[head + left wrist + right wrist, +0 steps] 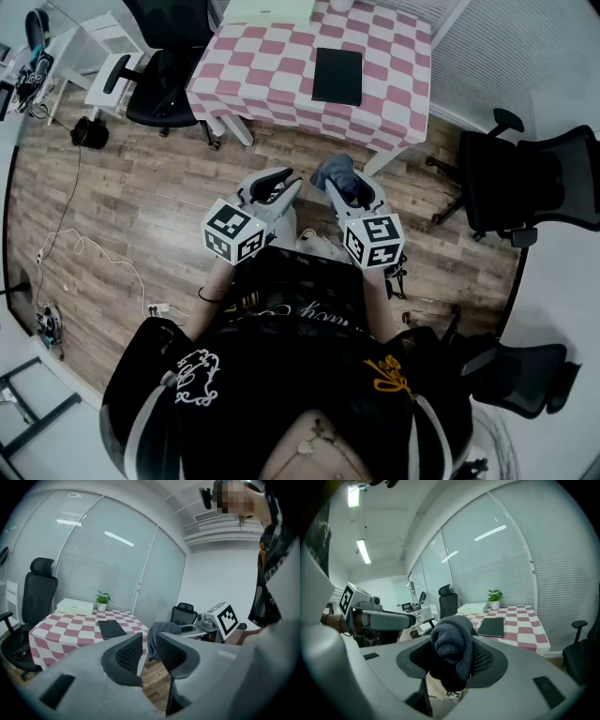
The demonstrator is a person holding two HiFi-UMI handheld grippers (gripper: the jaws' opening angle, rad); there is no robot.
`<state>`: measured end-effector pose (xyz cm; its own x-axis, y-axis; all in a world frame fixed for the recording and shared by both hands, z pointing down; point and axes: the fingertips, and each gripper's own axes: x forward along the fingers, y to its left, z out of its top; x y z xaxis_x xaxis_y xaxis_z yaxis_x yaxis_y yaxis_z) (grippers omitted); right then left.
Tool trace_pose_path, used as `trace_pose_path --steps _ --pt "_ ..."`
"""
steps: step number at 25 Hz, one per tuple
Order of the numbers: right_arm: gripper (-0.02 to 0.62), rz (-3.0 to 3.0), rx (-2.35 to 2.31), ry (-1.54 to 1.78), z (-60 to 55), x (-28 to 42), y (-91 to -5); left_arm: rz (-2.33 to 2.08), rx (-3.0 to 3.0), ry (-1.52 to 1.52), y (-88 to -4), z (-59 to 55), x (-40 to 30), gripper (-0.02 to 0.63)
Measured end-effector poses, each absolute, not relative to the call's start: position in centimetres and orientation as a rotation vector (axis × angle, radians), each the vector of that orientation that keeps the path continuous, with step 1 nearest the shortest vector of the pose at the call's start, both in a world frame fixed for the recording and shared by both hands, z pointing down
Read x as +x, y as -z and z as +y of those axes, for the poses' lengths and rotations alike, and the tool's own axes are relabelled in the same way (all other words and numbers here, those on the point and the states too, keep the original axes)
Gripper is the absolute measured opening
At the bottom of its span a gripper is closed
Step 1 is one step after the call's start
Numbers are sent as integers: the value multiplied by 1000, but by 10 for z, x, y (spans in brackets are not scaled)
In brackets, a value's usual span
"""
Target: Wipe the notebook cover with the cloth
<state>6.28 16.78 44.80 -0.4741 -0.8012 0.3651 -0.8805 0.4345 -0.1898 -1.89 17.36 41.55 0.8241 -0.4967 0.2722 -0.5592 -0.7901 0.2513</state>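
A black notebook (337, 75) lies flat on the pink-and-white checked table (272, 70), far ahead of both grippers. My right gripper (343, 185) is shut on a bunched blue-grey cloth (333, 171), held over the wooden floor short of the table. In the right gripper view the cloth (452, 653) bulges out between the jaws, with the notebook (491, 626) well beyond it. My left gripper (279, 184) hangs beside it, its jaws a little apart with nothing between them (149, 648). In the left gripper view the notebook (111, 629) shows on the table.
A white box (270, 9) and a small potted plant (102, 602) stand at the table's far end. Black office chairs stand at the left (155, 89) and right (525, 187) of the table. Cables (84, 253) trail over the floor at the left.
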Motion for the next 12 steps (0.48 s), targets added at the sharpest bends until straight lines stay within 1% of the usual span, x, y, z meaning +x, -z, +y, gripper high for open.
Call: trace_pose_path --steps 12 --pt "169 -2459 1514 -613 119 62 -458 -794 2670 -331 -427 132 -29 92"
